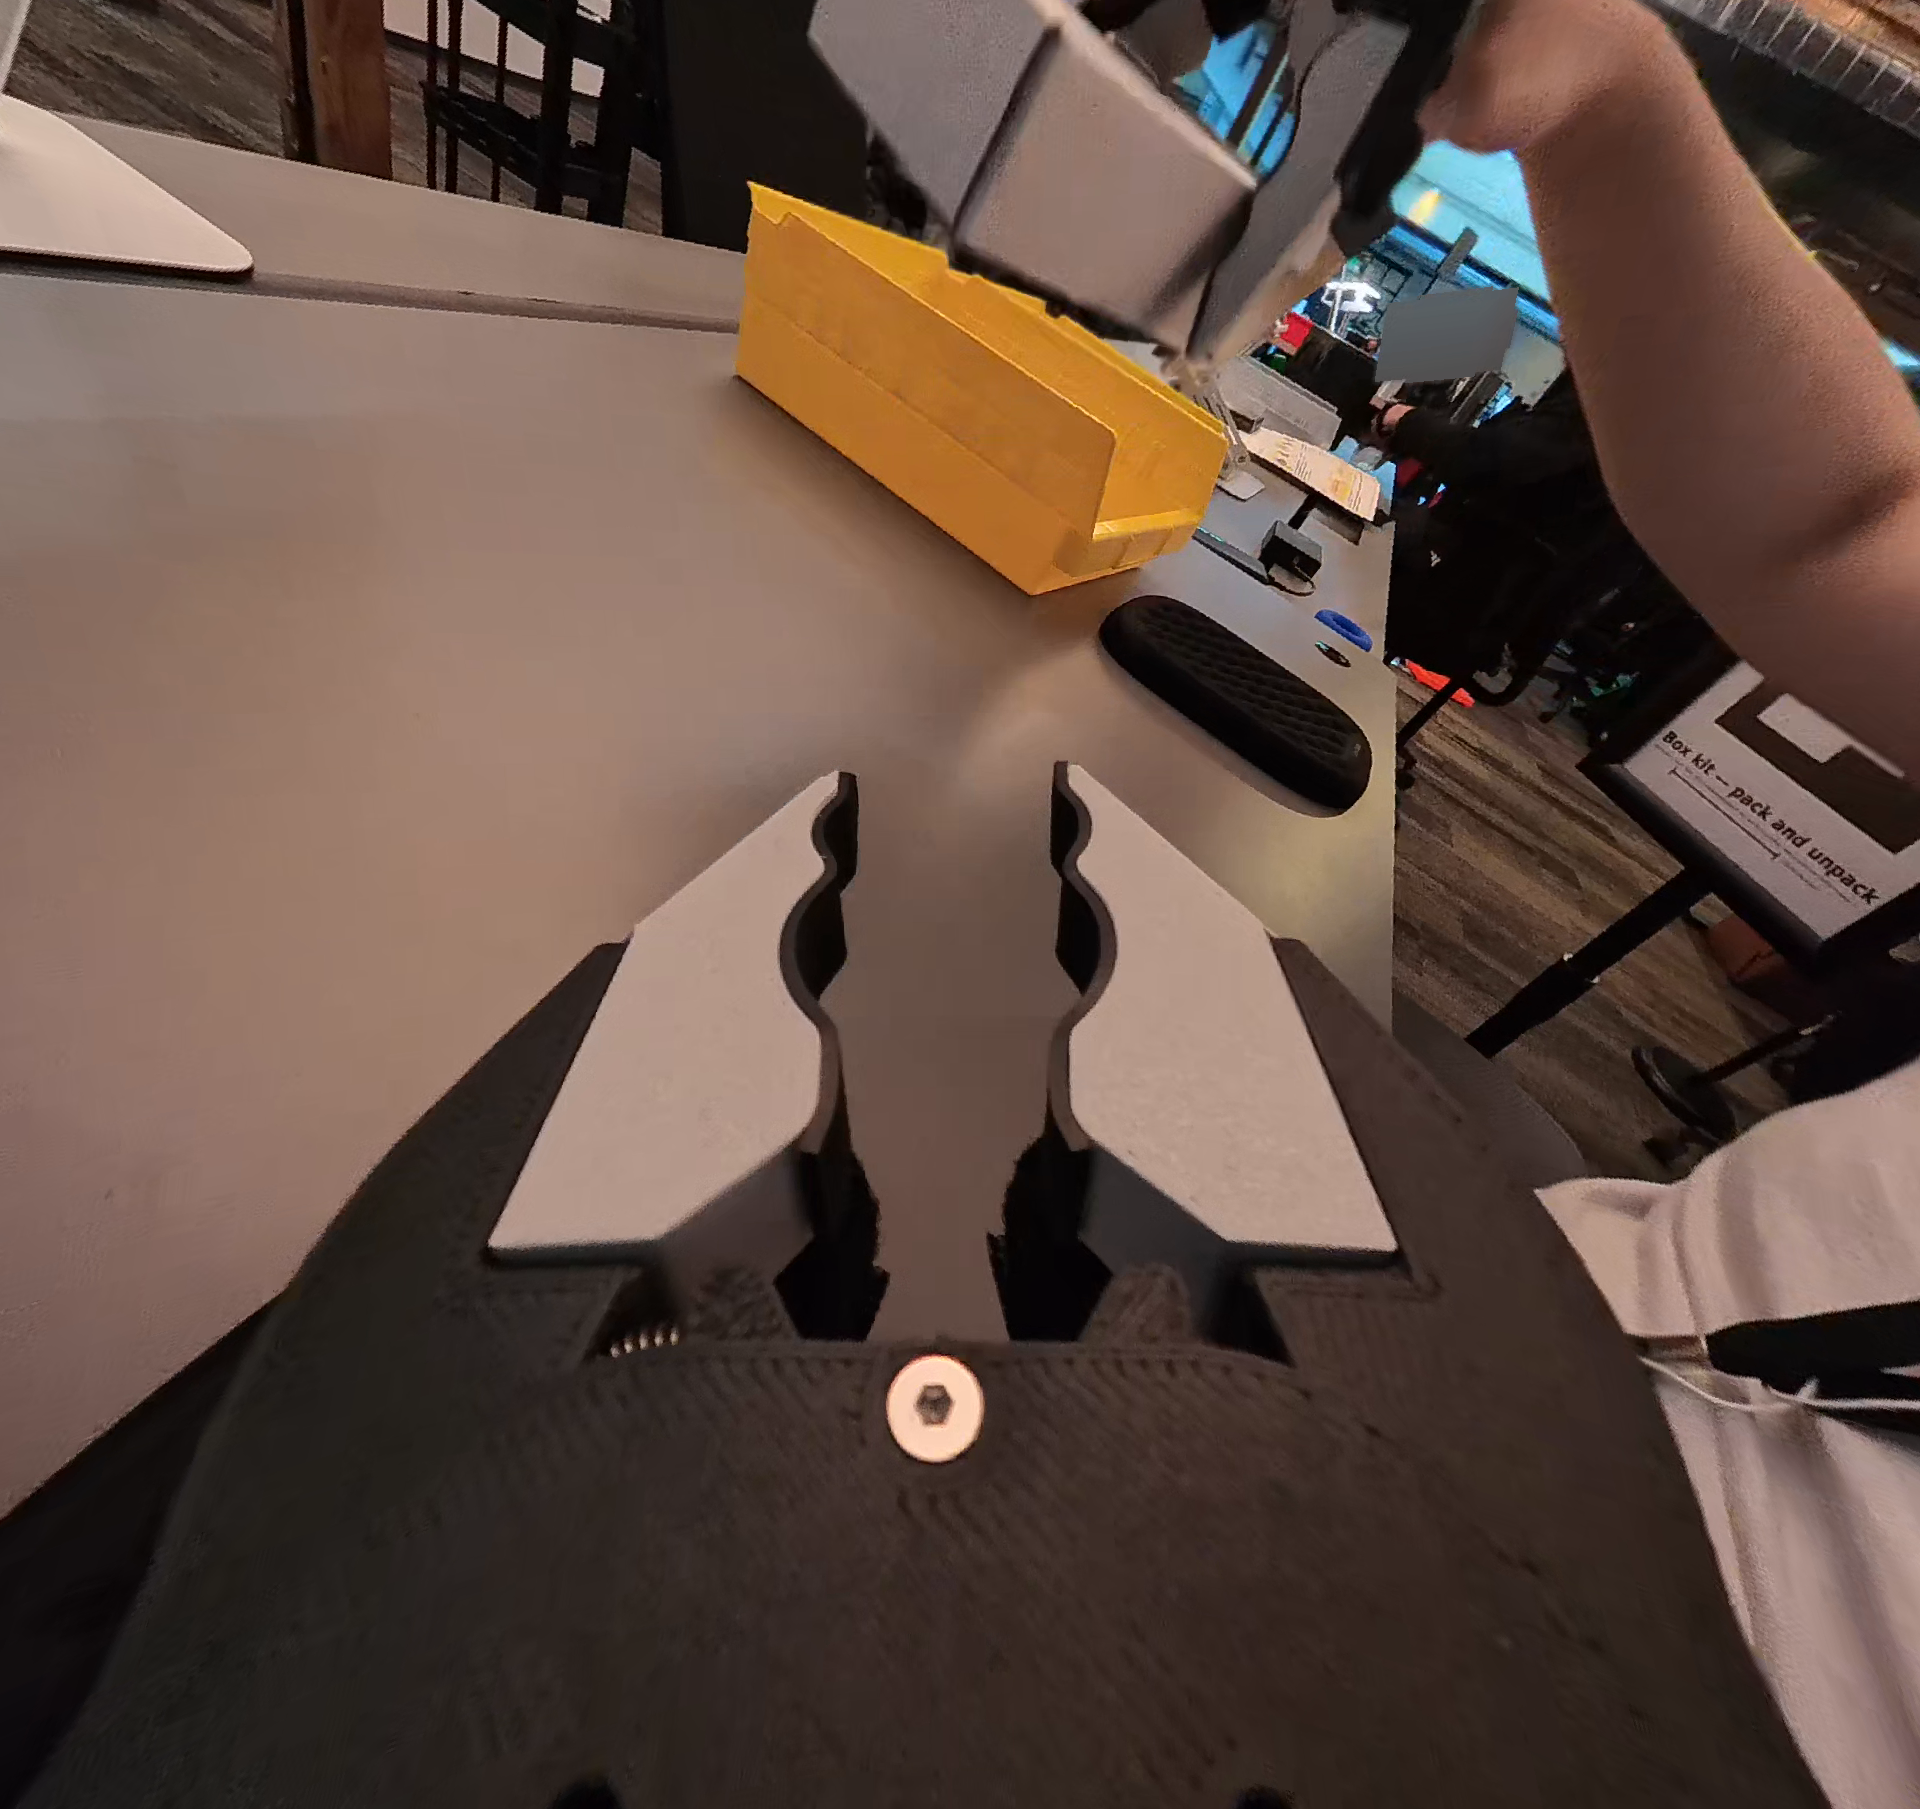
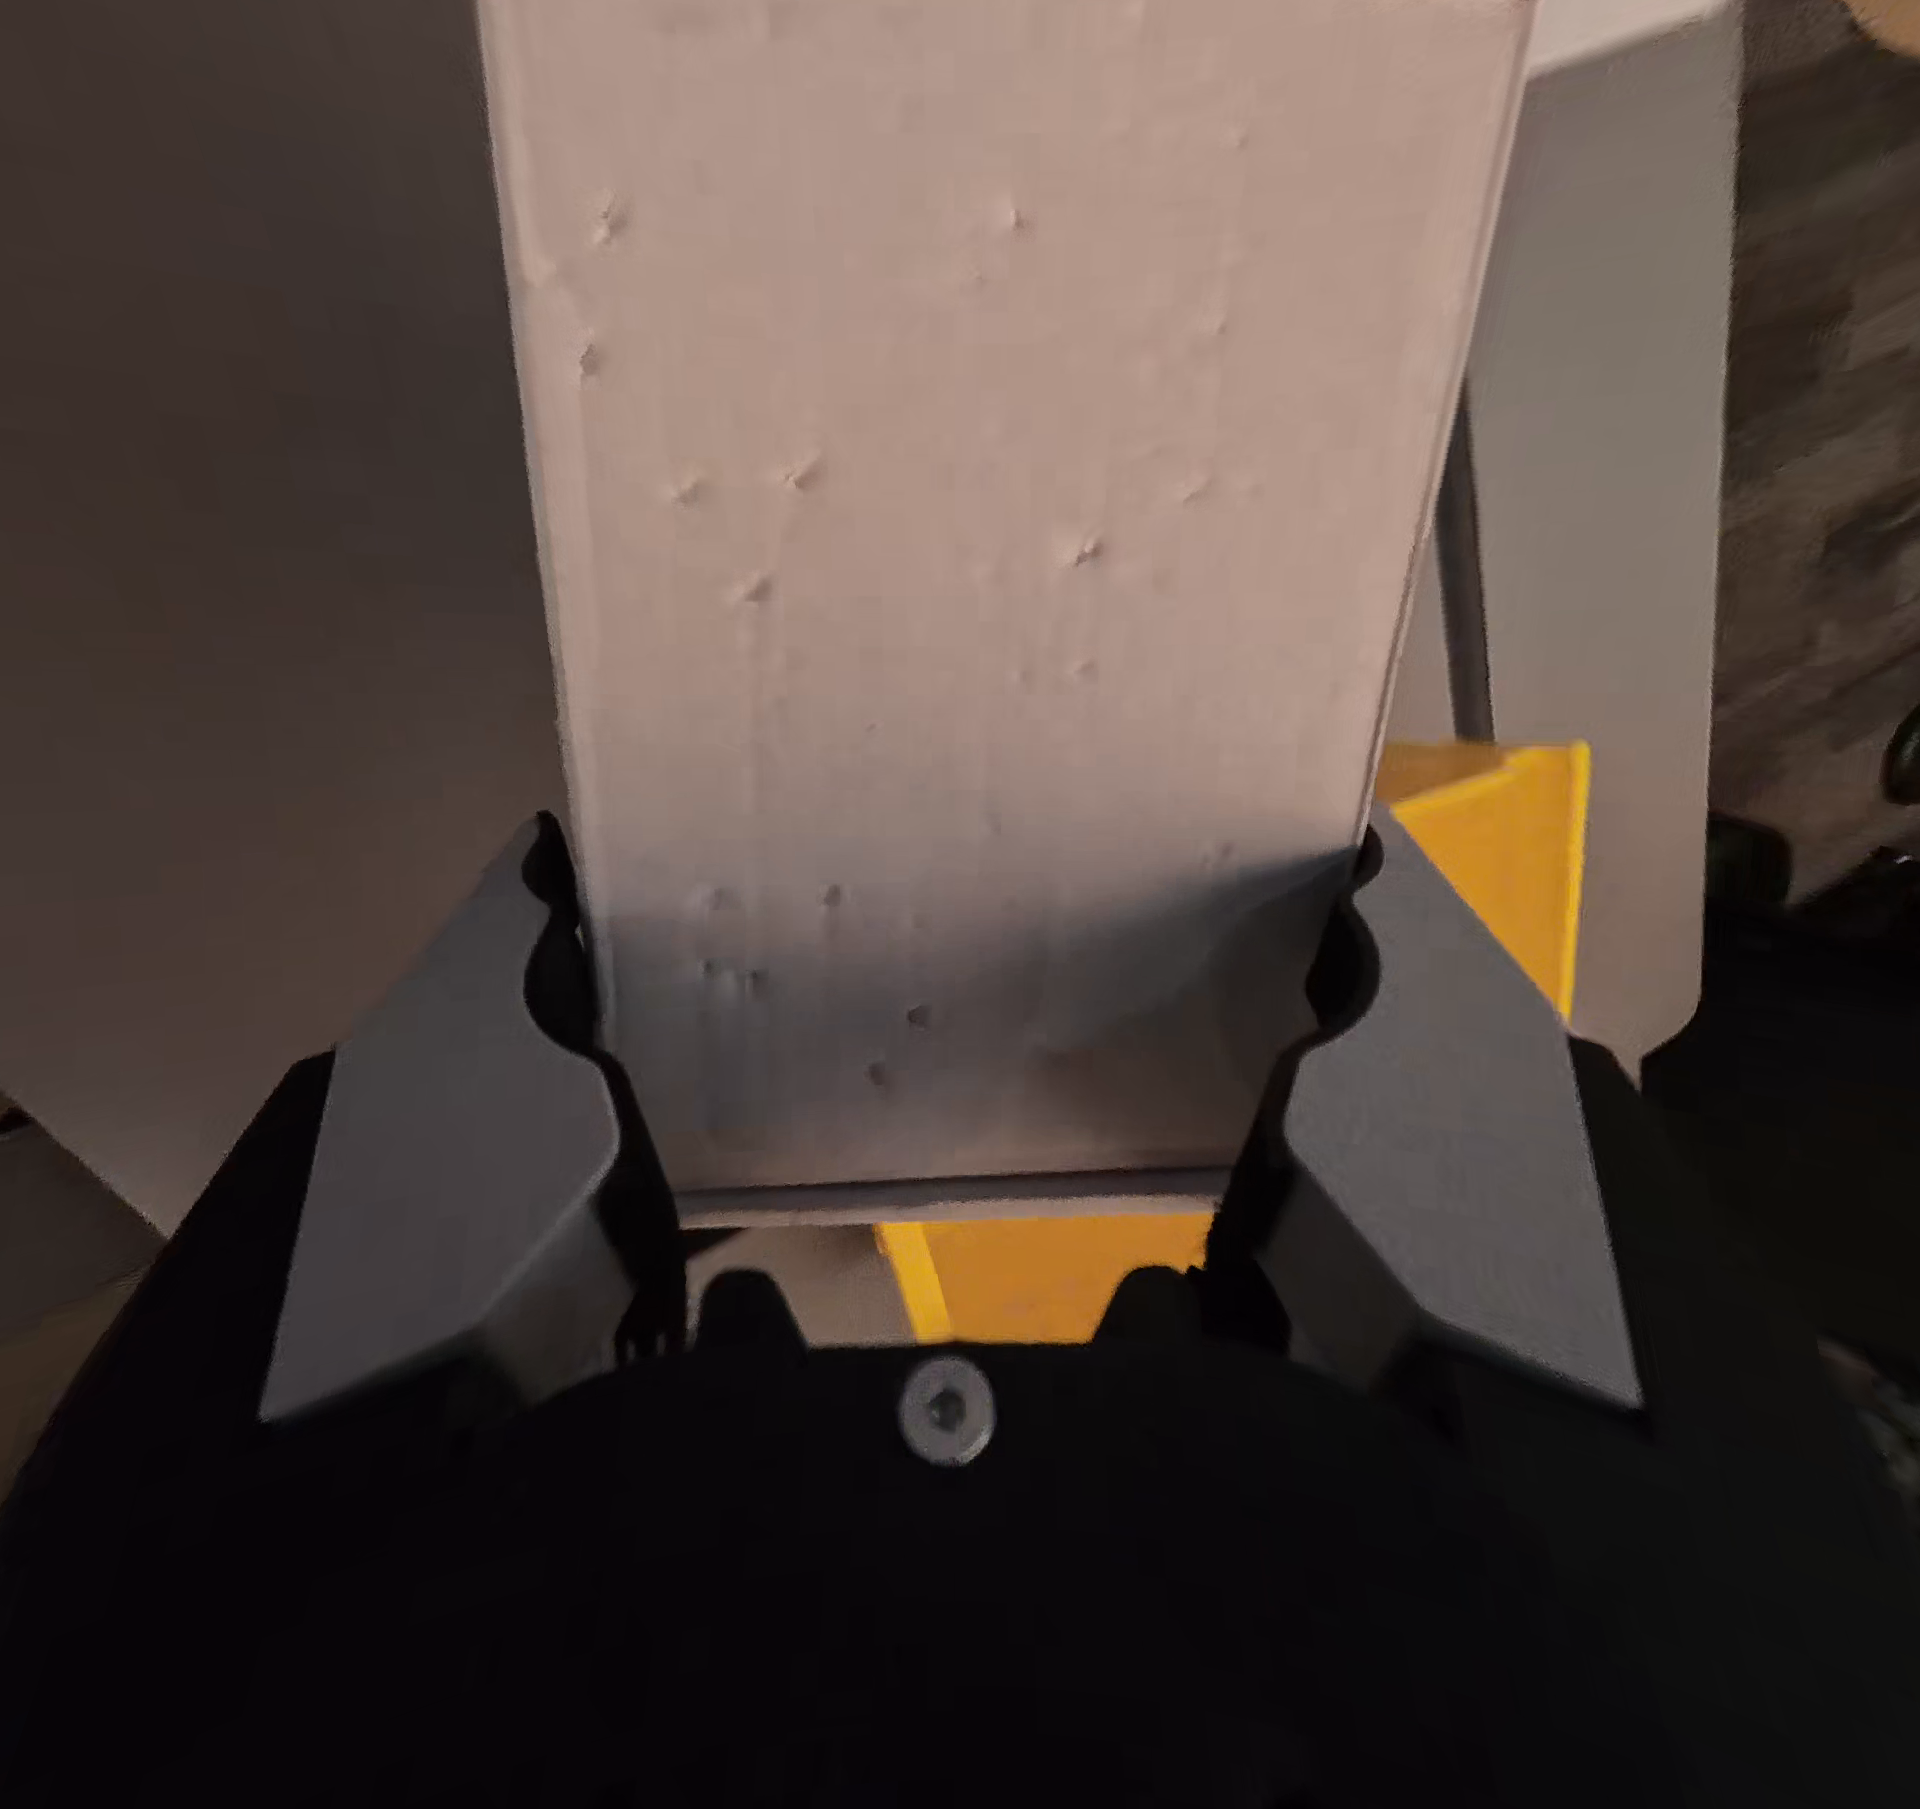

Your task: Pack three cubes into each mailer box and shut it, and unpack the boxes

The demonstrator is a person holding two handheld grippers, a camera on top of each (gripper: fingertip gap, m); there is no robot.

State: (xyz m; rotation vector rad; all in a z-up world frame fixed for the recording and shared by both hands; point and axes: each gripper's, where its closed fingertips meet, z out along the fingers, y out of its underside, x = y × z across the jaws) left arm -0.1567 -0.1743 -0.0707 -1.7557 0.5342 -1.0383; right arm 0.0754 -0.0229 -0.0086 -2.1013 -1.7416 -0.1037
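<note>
Mailer box [image 2: 977, 554], white cardboard, closed, dented across its broad face; clamped by its two long sides in right gripper [image 2: 961, 845], lifted clear of grey table [image 1: 416, 616] and hanging above yellow bin [image 1: 966, 409]. Same box [image 1: 1049, 149] tilted in left wrist view, lower corner just over bin's rim. Left gripper [image 1: 954, 793] released, jaws parted, empty, low over bare tabletop. Black mesh pad [image 1: 1236, 699] near table edge, apart from bin. Cubes not seen.
</note>
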